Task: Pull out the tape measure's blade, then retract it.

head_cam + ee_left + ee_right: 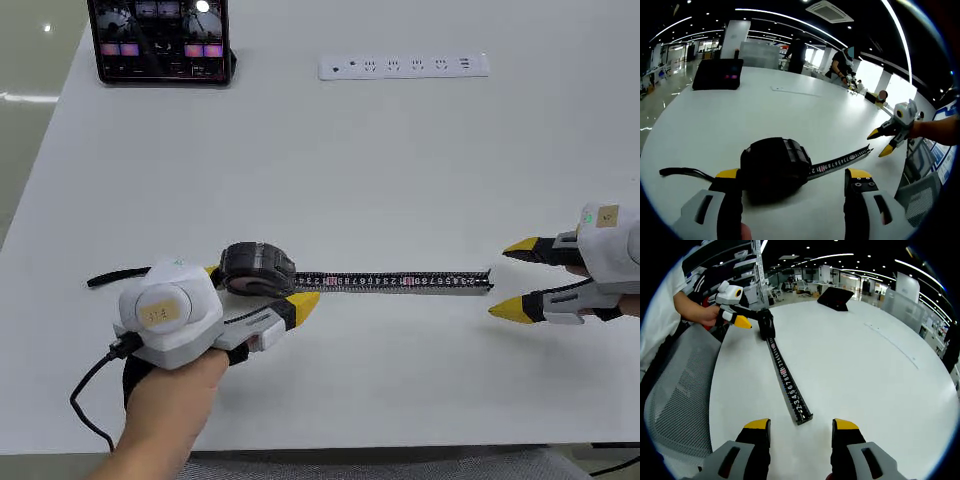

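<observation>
Blade point(400, 281) lies out flat on desk point(350, 170). Long axis runs from case point(257, 269), straddled by spread left claw point(793, 173), toward right claw point(499, 283), spread and empty, just beyond the blade tip.

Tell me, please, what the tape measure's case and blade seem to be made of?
The case looks like black plastic or rubber, matte, with ribbed sides. The blade is probably thin coated metal: dark, stiff and straight, with pale printed numbers.
</observation>
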A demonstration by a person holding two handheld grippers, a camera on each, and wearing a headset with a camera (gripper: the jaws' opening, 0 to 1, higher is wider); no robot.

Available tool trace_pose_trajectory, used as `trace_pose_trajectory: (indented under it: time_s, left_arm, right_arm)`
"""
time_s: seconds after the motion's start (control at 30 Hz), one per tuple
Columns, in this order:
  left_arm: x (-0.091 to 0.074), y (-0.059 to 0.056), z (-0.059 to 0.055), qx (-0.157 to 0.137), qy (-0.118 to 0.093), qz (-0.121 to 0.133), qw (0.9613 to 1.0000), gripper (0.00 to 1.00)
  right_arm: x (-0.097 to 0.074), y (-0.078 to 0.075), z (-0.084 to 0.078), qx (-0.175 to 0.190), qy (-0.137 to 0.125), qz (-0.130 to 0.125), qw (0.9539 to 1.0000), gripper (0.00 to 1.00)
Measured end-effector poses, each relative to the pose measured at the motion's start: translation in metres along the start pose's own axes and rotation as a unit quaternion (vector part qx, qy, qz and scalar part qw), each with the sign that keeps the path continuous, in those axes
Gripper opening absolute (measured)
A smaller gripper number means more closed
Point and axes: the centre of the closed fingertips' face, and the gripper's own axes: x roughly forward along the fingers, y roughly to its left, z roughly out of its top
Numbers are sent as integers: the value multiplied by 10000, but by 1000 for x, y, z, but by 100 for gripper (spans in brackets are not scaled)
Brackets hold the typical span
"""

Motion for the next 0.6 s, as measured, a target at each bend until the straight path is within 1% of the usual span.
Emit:
trace_pose_trajectory:
  time_s: [0.1,0.2,0.27,0.37,0.47,0.5,0.57,0.6]
  left_arm:
    - [2,3,0,-29,4,130,9999,78]
    - [5,4,-1,40,51,270,9996,77]
    - [5,7,-2,109,94,405,9991,75]
    - [8,11,0,0,107,570,9983,72]
    - [10,14,0,2,164,730,9972,69]
    - [10,15,-1,12,181,764,9969,68]
    - [10,15,1,-138,142,795,9966,69]
    - [10,16,1,-140,143,809,9965,69]
  right_arm:
    - [2,0,0,-36,38,70,10000,44]
    - [4,0,1,-78,90,126,9998,43]
    - [5,-1,1,-91,109,149,9998,42]
    - [6,-2,1,-151,149,191,9996,40]
    - [8,-3,1,-224,191,233,9993,38]
    - [8,-3,1,-232,199,246,9992,38]
    - [9,-4,2,-266,209,256,9991,37]
    - [9,-4,2,-272,211,268,9990,36]
